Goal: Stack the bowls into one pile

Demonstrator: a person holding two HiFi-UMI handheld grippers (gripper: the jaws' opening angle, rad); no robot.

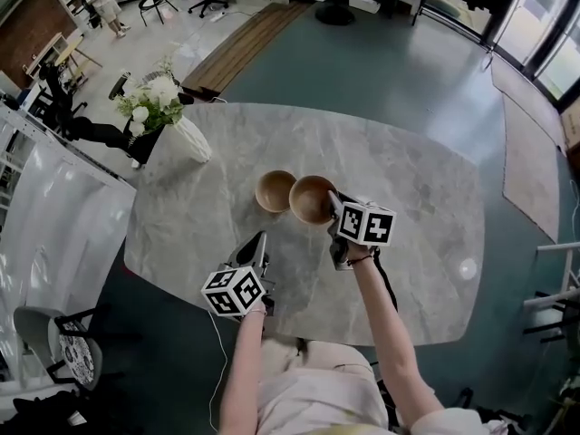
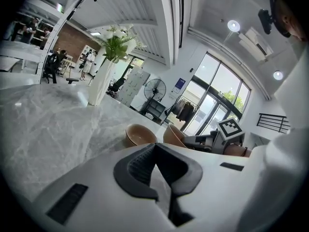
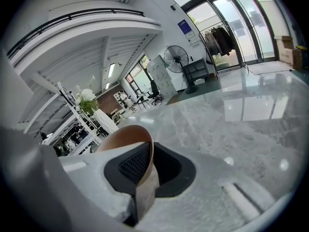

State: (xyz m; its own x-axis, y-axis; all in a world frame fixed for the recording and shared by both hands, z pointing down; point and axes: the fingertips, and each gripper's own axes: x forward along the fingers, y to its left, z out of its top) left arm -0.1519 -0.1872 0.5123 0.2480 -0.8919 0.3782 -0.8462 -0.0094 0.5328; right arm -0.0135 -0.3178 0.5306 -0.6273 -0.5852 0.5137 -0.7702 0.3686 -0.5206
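Bowl [image 1: 313, 199] tilted, mouth upward, rim pinched by right fingers [image 3: 135, 163]; left fingers [image 2: 137, 166] pressed together.

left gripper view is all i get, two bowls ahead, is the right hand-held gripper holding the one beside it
Observer: Yes, the right hand-held gripper is shut on the right bowl, its wall between the pads.
Operator: anything inside that bowl
Observer: No, the head view looks into it: empty.
Operator: where's my left one
Observer: From above, the left hand-held gripper sits nearer the person than the left bowl, apart from it.
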